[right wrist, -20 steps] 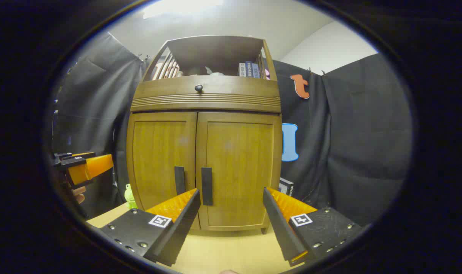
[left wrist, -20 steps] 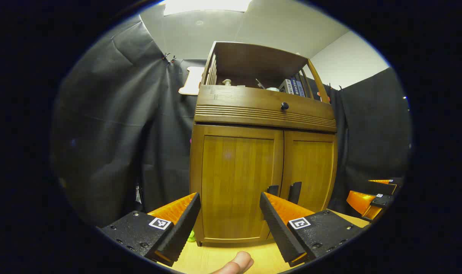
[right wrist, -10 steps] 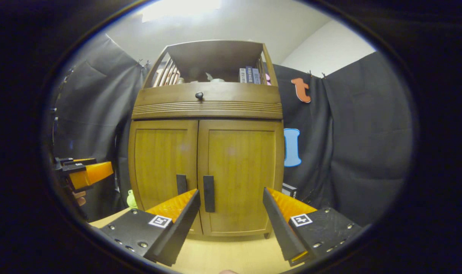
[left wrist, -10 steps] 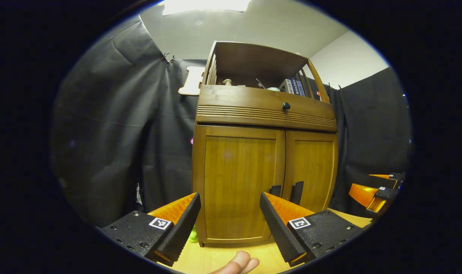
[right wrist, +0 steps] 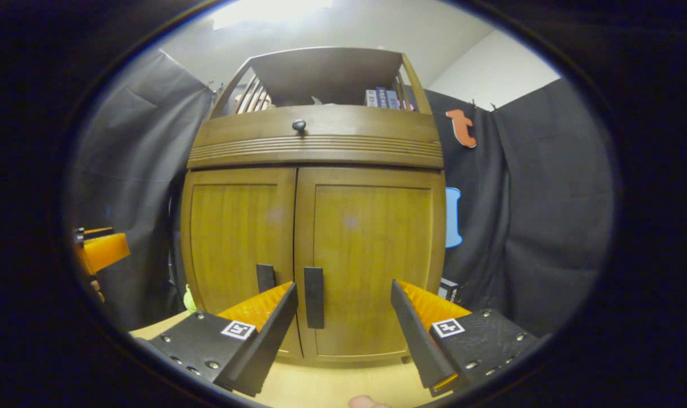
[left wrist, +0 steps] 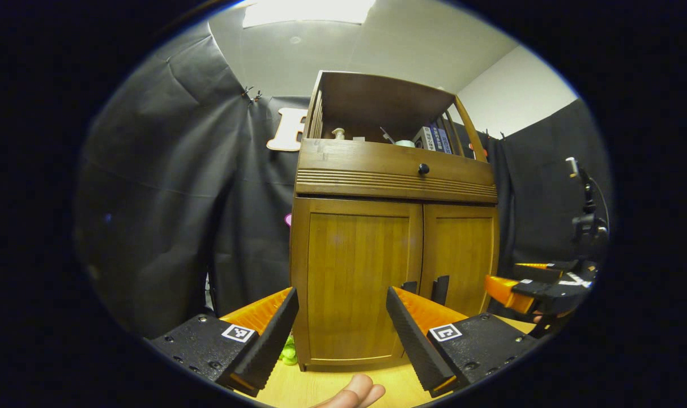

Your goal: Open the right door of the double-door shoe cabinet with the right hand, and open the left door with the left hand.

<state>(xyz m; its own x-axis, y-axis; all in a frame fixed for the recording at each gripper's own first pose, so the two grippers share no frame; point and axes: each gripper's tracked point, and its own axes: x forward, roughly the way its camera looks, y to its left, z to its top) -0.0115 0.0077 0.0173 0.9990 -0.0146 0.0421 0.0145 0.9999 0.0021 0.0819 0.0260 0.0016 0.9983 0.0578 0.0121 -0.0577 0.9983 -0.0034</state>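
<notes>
Shoe cabinet (right wrist: 315, 226) at centre frame, both doors shut. Right gripper (right wrist: 343, 317) spread wide and empty, lower centre, short of the right door handle (right wrist: 314, 297). Left gripper (left wrist: 340, 320) likewise wide and empty (left door handle (left wrist: 409, 286) half hidden behind its finger). Risk: the close-set handles invite grabbing the wrong one. A green toy (left wrist: 288, 351) sits at the cabinet's lower left corner.

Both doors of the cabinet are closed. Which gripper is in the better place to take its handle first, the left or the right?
The right gripper, probably. It is open, and the right door's handle stands just ahead, between its fingers. The left gripper is also open, but the left door's handle lies off to one side, behind a finger.
</notes>
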